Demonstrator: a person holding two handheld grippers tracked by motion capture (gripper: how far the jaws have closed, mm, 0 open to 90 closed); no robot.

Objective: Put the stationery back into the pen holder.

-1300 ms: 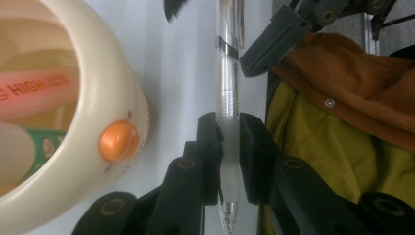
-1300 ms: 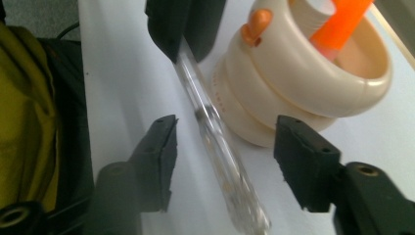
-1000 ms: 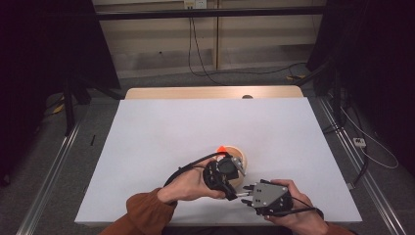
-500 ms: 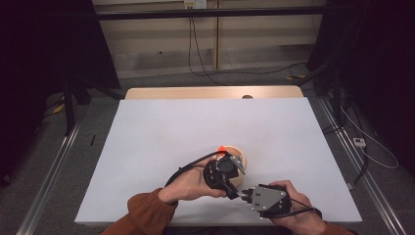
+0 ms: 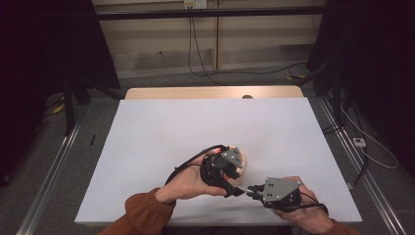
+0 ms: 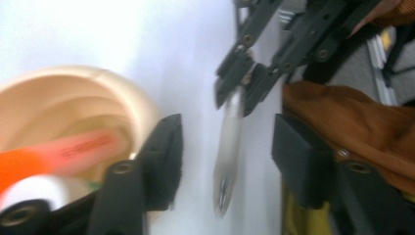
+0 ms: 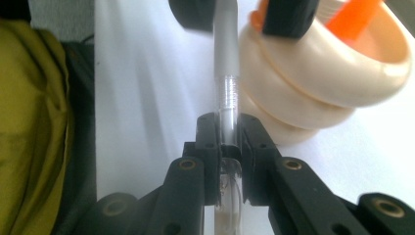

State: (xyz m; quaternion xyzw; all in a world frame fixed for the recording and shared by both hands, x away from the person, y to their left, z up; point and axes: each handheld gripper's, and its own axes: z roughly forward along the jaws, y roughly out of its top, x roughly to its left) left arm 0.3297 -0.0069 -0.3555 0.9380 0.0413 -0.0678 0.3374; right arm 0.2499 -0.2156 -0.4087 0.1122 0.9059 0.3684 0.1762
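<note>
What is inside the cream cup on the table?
Inside the cream cup lie an orange marker and a white cylinder. The left gripper's jaw covers anything deeper.

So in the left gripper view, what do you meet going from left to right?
Cream bowl → left claw's near finger → clear pen pinched by the right claw → left claw's other finger → brown sleeve.

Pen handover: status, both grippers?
Right gripper shut on pen. Left gripper jaws just opened; pen between them, pads apart from it. Cream cup beside it, not in the way.
</note>
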